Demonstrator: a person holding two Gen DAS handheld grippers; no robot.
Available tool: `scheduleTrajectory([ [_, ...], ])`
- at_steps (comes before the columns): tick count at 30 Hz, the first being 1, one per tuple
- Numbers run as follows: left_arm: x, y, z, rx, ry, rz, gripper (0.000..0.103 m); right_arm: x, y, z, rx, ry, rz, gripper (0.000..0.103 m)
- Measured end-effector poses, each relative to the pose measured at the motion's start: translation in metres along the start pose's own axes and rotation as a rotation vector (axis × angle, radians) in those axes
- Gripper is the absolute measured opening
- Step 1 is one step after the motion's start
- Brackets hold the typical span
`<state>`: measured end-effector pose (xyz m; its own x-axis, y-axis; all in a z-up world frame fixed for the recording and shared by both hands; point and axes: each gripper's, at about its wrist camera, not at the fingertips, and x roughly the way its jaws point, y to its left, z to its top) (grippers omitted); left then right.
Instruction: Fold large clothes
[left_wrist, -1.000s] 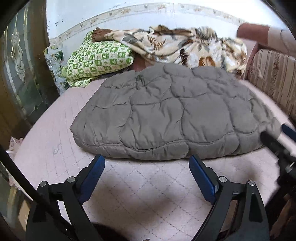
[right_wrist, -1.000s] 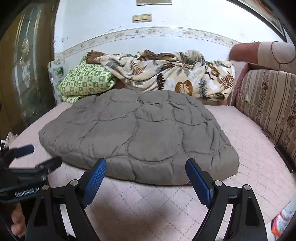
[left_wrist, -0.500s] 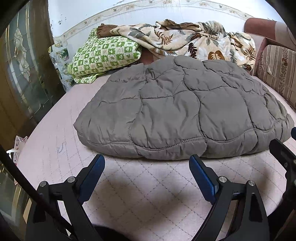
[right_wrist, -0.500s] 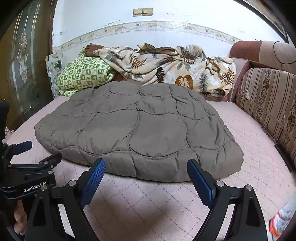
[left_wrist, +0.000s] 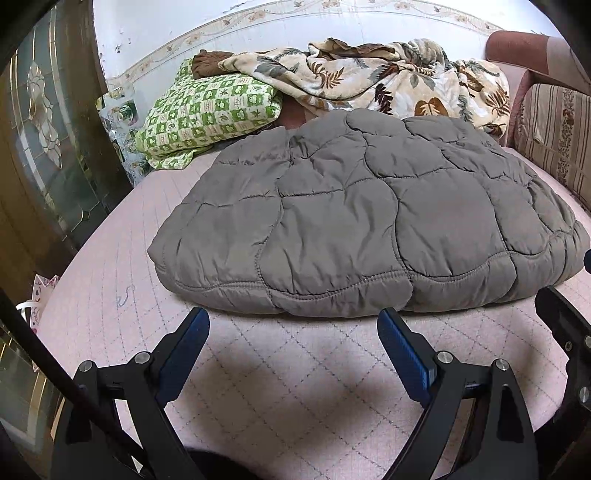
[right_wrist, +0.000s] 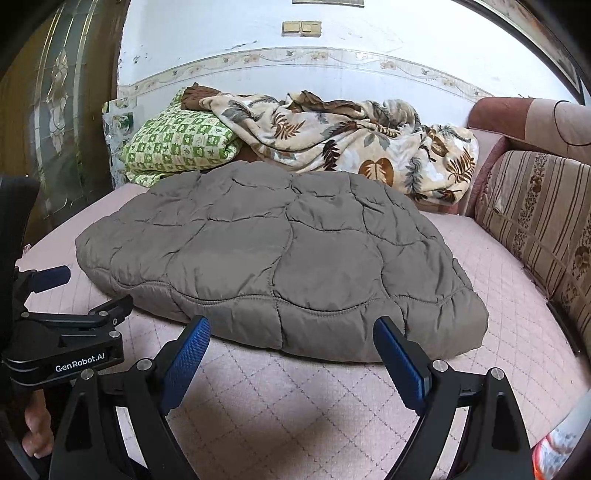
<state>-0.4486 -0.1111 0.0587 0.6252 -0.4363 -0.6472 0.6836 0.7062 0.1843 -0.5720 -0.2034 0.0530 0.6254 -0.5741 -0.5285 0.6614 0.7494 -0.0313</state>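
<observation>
1. A white wall (right_wrist: 221, 44) with a floral border strip (right_wrist: 332, 59) fills the upper frame.
2. Two beige switches (right_wrist: 301, 28) are seen at top centre.
3. A dark door with patterned glass (right_wrist: 55, 110) stands at the left.
4. A pink quilted bed (right_wrist: 295, 398) covers the lower frame.
5. A striped sofa back (right_wrist: 535, 206) is seen at the right.
6. A green checked pillow (right_wrist: 177, 147) and leaf-print blanket (right_wrist: 351, 144) lie at the far wall.
</observation>
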Motion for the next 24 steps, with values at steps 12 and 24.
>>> scheduleTrajectory([
  [12, 0.0039, -0.0028, -0.001, 0.009, 0.01, 0.009, 0.092, 0.005, 0.0003, -0.0008, 0.007, 0.011, 0.005, 0.093],
  [24, 0.0048, -0.0031, -0.0012, 0.011, 0.01, 0.011, 0.092, 0.0081, 0.0024, -0.0012, 0.008, 0.015, 0.006, 0.093],
])
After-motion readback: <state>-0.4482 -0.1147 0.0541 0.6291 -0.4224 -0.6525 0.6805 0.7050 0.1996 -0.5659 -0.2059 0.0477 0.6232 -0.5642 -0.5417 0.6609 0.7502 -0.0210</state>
